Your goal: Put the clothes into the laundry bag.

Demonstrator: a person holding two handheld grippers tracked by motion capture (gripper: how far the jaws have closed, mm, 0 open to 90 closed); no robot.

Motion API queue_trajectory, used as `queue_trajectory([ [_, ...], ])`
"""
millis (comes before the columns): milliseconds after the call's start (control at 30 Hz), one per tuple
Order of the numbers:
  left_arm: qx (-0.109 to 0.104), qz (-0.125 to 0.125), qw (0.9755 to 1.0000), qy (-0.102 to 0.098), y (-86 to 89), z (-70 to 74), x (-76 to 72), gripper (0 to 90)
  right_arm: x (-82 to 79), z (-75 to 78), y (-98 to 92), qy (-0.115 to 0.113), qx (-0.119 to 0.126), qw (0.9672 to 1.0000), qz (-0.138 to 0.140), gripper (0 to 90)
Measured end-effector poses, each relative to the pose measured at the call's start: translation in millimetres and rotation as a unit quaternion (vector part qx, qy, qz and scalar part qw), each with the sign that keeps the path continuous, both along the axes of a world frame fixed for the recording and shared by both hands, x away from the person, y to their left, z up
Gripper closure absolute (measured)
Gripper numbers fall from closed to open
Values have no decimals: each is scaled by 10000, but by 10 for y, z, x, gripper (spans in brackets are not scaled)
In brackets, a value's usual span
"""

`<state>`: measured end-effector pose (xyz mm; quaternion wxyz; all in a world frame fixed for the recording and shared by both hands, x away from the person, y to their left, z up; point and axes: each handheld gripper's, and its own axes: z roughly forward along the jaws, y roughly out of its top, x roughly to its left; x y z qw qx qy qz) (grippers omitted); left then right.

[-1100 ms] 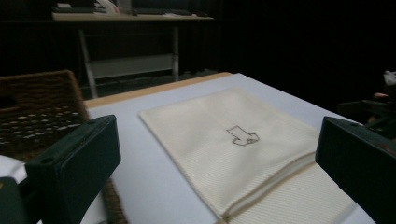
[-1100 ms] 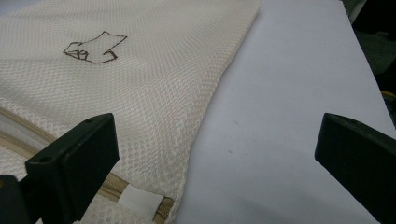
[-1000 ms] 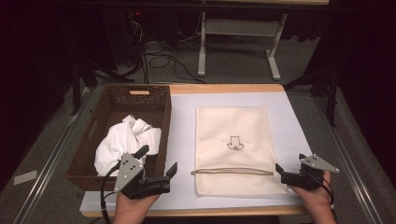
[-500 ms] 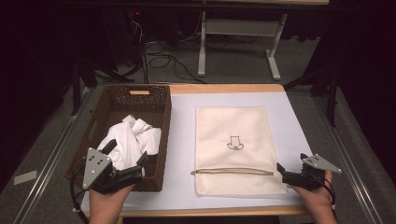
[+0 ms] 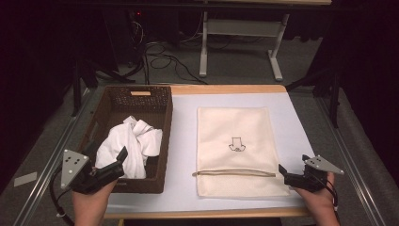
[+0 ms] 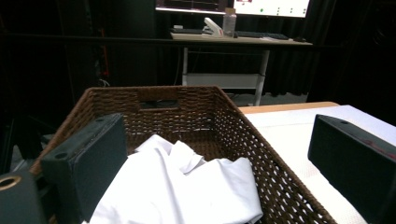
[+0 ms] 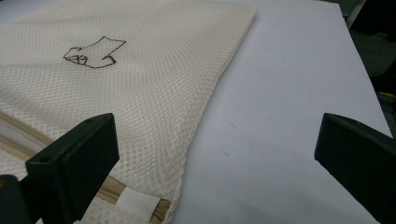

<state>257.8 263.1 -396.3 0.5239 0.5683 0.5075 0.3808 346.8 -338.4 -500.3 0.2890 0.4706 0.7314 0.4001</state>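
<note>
My left gripper [image 5: 109, 165], jaws apart, hung over the basket's [image 5: 167, 136] near edge; the white cloth [image 5: 129, 146] lay just ahead.

White-topped table [image 5: 282, 101] with wicker basket [image 5: 162, 136], mesh bag [image 5: 235, 127].

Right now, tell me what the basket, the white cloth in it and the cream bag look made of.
Basket: brown woven wicker or rattan-like strands, matte; weave visible.
White cloth: thin, smooth fabric, possibly cotton; soft crumpled folds.
Cream bag: fine mesh textile, likely synthetic; tiny grid holes, zipper along its edge.
</note>
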Motion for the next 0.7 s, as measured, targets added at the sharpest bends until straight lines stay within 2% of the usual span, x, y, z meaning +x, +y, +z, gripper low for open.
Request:
queue_trajectory([
  [267,21,22,10000,-20,6,-17,-1,58,-3,10,10,-24,-4,10000,29,5],
  [367,41,47,10000,-66,1,44,46,68,-7,8,12,-5,26,10000,25,9],
  [433,119,63,9998,-157,-23,112,110,68,1,-4,12,33,23,10000,10,9],
  [500,112,61,9997,-208,-49,139,186,68,10,-10,12,41,34,10000,17,9],
  [633,218,44,9997,-69,-92,134,454,68,10,-3,11,26,82,10000,33,4],
  [667,218,44,9997,-69,-92,134,454,68,11,-3,11,33,79,9999,56,4],
  [700,274,26,9996,-43,-100,130,530,68,12,-5,11,48,69,9999,62,4],
])
